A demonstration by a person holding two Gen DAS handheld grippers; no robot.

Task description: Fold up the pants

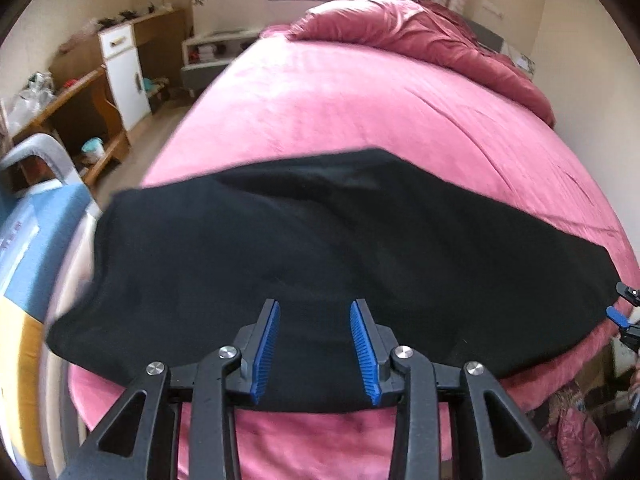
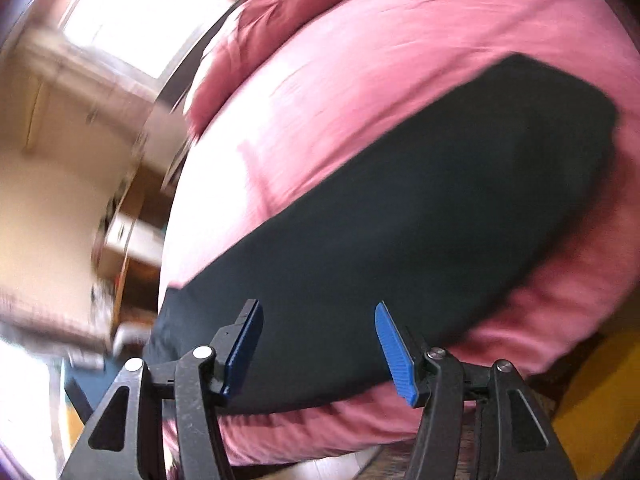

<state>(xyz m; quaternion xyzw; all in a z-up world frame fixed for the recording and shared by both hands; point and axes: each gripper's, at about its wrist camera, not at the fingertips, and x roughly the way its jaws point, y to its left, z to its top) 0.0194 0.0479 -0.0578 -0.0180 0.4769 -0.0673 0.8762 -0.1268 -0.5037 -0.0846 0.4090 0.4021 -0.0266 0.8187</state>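
On pink bed point(image 1: 360, 92): black pants point(image 1: 320, 240) blurred, folds indistinct; both grippers spread.

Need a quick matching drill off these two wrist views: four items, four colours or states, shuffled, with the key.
Column A:
1. pants
2. bed cover
3. left gripper
4. quilt

Column B:
a. bunched at the far end of the bed
b. black, spread flat near the bed's front edge
c. open, above the pants' near edge
d. pink, lying under the pants

Pairs: 1-b, 2-d, 3-c, 4-a

The right gripper is open too.
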